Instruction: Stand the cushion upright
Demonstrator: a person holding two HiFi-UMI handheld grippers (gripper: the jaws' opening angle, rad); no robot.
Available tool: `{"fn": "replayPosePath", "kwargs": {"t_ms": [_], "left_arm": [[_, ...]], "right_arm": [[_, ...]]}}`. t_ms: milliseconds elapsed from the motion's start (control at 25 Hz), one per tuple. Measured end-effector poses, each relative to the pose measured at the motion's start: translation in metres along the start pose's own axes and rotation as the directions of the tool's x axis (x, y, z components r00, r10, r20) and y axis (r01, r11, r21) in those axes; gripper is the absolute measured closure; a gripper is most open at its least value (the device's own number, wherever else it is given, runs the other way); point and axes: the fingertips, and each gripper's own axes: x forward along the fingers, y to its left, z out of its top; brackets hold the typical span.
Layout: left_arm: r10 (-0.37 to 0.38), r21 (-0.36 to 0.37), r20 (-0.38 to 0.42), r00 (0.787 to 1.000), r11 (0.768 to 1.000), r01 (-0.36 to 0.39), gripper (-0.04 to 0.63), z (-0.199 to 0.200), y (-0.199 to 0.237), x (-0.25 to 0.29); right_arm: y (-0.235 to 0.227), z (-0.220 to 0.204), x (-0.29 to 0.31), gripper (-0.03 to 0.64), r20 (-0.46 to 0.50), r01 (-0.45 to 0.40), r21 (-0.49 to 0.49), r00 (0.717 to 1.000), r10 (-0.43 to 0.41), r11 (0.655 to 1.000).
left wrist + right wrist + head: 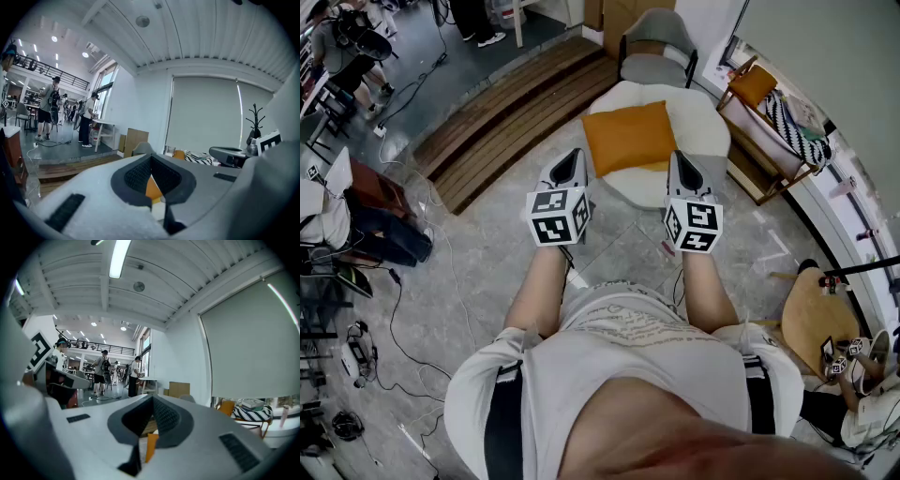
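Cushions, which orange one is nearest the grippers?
The cushion lying on the white seat just ahead; the other cushion sits on the wooden chair at right.

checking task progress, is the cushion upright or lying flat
Lying flat, not yet upright: in the head view the cushion shows its broad orange face upward, resting on the white seat.

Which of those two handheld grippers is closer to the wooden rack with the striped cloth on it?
Right. The right gripper flanks the orange cushion on the side toward the wooden rack; the left gripper sits across the cushion, farther away.
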Motion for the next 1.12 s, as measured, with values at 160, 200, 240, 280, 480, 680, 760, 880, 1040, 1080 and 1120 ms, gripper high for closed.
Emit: {"fn": "replayPosePath", "kwargs": {"t_ms": [160, 200, 240, 280, 480, 680, 760, 880, 1040, 1080, 1120], "left_arm": [[-0.009, -0.003, -0.009, 1.000, 1.000, 0.009, 0.574, -0.001, 0.006, -0.003], [-0.011, -0.005, -0.011, 1.000, 1.000, 0.011, 0.575, -0.001, 0.008, -0.003], [-0.011, -0.006, -0.012, 1.000, 1.000, 0.011, 0.574, -0.001, 0.010, -0.004], [-0.010, -0.007, -0.012, 1.000, 1.000, 0.010, 0.575, -0.001, 0.012, -0.005], [-0.007, -0.012, -0.023, 1.000, 1.000, 0.007, 0.574, -0.003, 0.027, -0.007], [-0.017, -0.022, -0.030, 0.999, 1.000, 0.017, 0.574, -0.002, 0.053, -0.008], [-0.022, -0.024, -0.032, 0.999, 0.999, 0.021, 0.575, -0.003, 0.064, -0.008], [-0.031, -0.037, -0.044, 0.999, 0.999, 0.029, 0.574, -0.007, 0.079, -0.008], [-0.060, -0.053, -0.053, 0.997, 0.997, 0.057, 0.575, -0.011, 0.096, -0.009], [-0.065, -0.054, -0.055, 0.996, 0.997, 0.062, 0.575, -0.011, 0.099, -0.008], [-0.070, -0.055, -0.059, 0.996, 0.996, 0.067, 0.575, -0.013, 0.103, -0.008]], "right_arm": [[0.011, 0.005, 0.003, 0.591, 0.004, -0.013, 0.017, 1.000, 0.013, 1.000], [0.014, 0.005, 0.004, 0.591, 0.003, -0.017, 0.017, 1.000, 0.017, 1.000], [0.017, 0.005, 0.005, 0.589, 0.001, -0.022, 0.018, 1.000, 0.022, 1.000], [0.020, 0.005, 0.006, 0.591, 0.000, -0.027, 0.021, 1.000, 0.027, 0.999], [0.031, 0.008, 0.010, 0.590, 0.022, -0.014, 0.049, 1.000, 0.013, 0.999], [0.055, 0.008, 0.024, 0.589, 0.012, -0.015, 0.055, 1.000, 0.015, 0.998], [0.065, 0.006, 0.028, 0.589, 0.011, -0.017, 0.063, 1.000, 0.016, 0.998], [0.079, 0.003, 0.034, 0.589, 0.003, -0.008, 0.065, 1.000, 0.007, 0.998], [0.094, 0.001, 0.041, 0.589, -0.002, 0.017, 0.053, 1.000, -0.017, 0.998], [0.097, 0.000, 0.043, 0.589, -0.005, 0.026, 0.050, 1.000, -0.026, 0.998], [0.100, -0.001, 0.045, 0.589, -0.011, 0.034, 0.045, 0.999, -0.034, 0.998]]}}
